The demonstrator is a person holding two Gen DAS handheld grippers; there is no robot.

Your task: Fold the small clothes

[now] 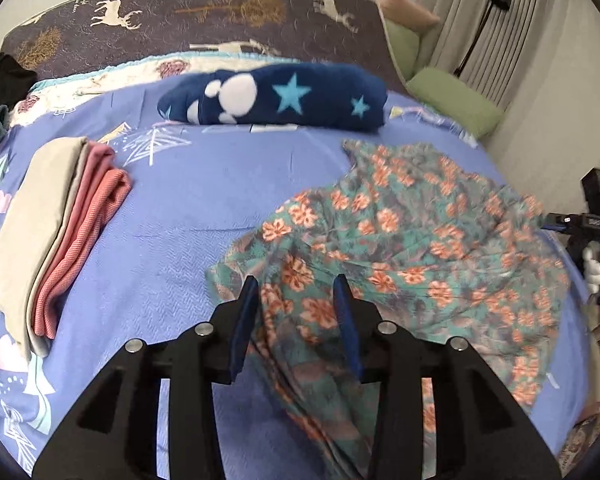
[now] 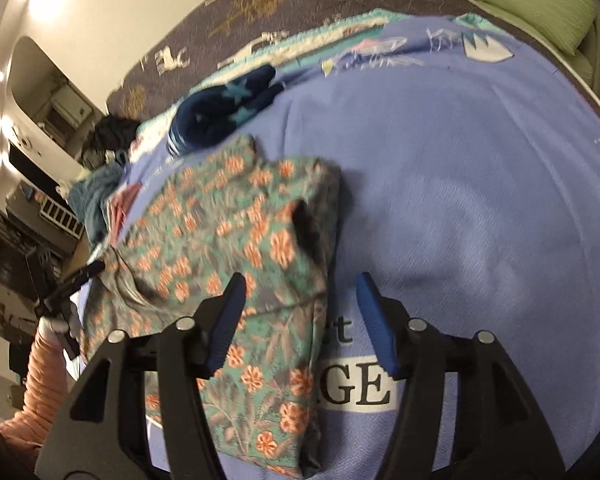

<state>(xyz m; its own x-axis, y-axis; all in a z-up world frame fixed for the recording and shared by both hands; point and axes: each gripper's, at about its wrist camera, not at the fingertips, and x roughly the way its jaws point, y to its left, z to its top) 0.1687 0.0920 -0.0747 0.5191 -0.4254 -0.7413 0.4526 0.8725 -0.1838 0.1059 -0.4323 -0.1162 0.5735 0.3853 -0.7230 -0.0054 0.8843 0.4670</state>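
Note:
A teal garment with orange flowers (image 1: 420,232) lies crumpled on the blue bed cover (image 1: 204,200). In the left wrist view my left gripper (image 1: 296,292) hovers over the garment's near left corner. Its jaws stand a little apart, and the cloth lies loose beneath the gap. In the right wrist view the same garment (image 2: 228,216) shows a folded right edge. My right gripper (image 2: 300,292) is open over that edge, with its left finger (image 2: 230,308) above the cloth and its right finger (image 2: 374,316) above bare cover (image 2: 480,180).
A folded stack of beige and pink clothes (image 1: 48,232) sits at the left. A rolled navy star blanket (image 1: 280,94) lies across the far side. Green pillows (image 1: 456,100) line the right wall, and dark clothes (image 1: 4,76) are heaped at the far left.

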